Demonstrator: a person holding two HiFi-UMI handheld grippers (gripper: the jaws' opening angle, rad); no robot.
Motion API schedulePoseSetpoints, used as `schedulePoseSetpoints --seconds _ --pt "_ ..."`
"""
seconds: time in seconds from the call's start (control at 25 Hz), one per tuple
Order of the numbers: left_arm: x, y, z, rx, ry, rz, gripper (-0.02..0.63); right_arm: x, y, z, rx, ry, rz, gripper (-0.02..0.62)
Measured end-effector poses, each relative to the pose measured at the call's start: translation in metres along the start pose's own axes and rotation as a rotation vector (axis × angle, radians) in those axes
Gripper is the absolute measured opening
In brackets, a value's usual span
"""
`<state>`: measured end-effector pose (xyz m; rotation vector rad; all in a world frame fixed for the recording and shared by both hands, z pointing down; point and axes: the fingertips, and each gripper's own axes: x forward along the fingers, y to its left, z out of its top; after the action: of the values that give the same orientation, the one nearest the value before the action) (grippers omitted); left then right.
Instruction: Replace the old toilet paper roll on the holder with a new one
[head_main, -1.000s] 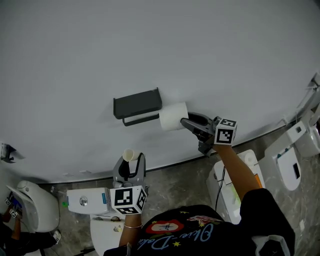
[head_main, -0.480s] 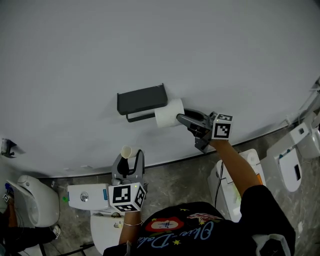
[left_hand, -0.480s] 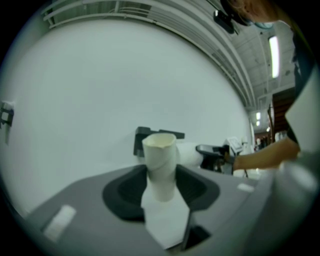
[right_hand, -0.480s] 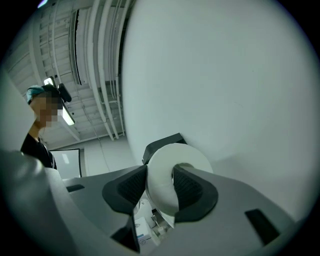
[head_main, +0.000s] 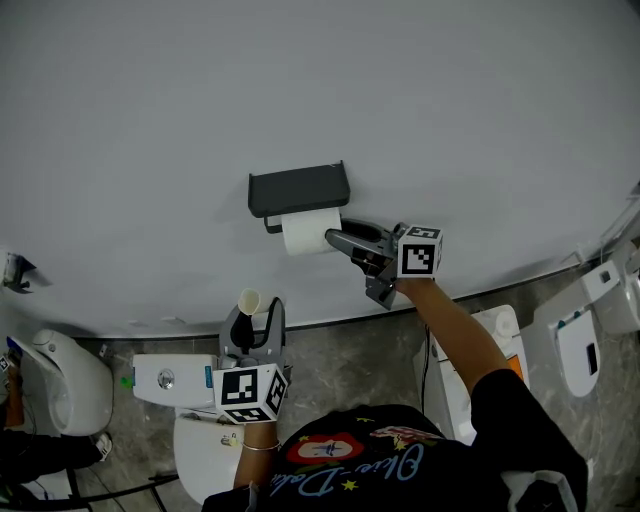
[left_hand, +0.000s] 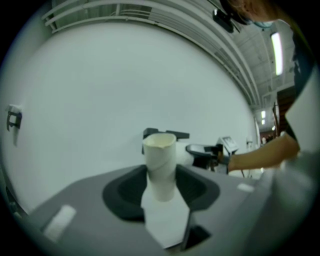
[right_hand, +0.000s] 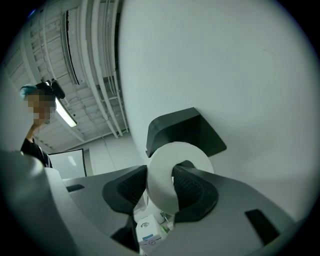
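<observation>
The right tongs (head_main: 337, 240) pinch the wall of the new roll (head_main: 305, 232), just under the dark holder (head_main: 298, 188). The left tongs (head_main: 254, 322) pinch 1 empty cardboard tube (head_main: 249, 300).

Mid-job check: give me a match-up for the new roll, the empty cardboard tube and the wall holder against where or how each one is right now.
Things:
1. new roll
2. cardboard tube
3. holder

Places or states:
A. dark, fixed to the white wall
B. upright between the jaws of the left gripper
C. clamped by the right gripper, just under the holder's top plate

Pairs: 1-C, 2-B, 3-A
</observation>
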<state>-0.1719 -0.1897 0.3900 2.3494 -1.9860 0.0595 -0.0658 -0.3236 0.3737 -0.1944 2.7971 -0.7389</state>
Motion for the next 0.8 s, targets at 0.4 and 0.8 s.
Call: schedulePoseSetpoints --seconds 0.4,0.8 --pt "-0.018 0.004 -0.003 -0.007 0.012 0.017 0.178 0.015 0.004 -0.011 -0.093 0.040 -0.118 0.173" --pt "-0.034 0.006 -0.008 -0.029 0.003 -0.009 0.178 0.003 0.014 -0.011 -0.226 0.002 -0.269 0.210"
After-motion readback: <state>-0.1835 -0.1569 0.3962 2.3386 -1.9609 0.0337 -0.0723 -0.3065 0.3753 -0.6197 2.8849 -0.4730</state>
